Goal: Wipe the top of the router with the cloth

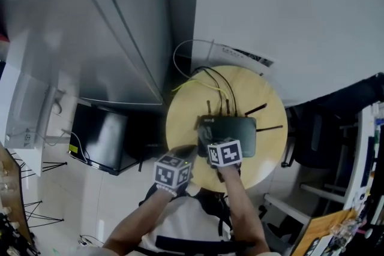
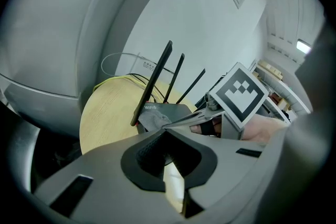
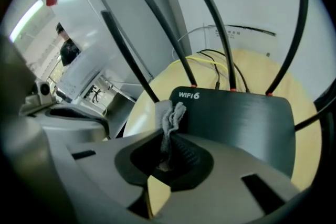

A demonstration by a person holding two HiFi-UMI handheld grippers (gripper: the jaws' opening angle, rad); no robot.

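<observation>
The right gripper [image 3: 169,136] was clamped on a bunched grey cloth [image 3: 170,115]. Its free end stuck out past the jaw tips at the lower centre of the right gripper view. It lay at the near left corner of the flat black plastic router [image 3: 236,118], beside the white WIFI6 print, and seemed to touch the top there. The left gripper [image 2: 164,129] had its jaws together with nothing between them. It hung just beside the router's left end, over the round pale wooden table [image 1: 183,117].

Wiping looked barely begun, since most of the dark top lay uncovered toward the right of the frame. A good pass would probably press the cloth flat and low, then sweep along the length of the lid in overlapping strokes. The idle left gripper could steady the casing if it slid.

The black rod antennas [image 3: 212,23] rose along the far edge, with yellow and black cables [image 1: 207,78] behind them. Strokes should likely stop short of that row. In the head view, open tabletop lay left of the router, while its near side sat close to the table rim.
</observation>
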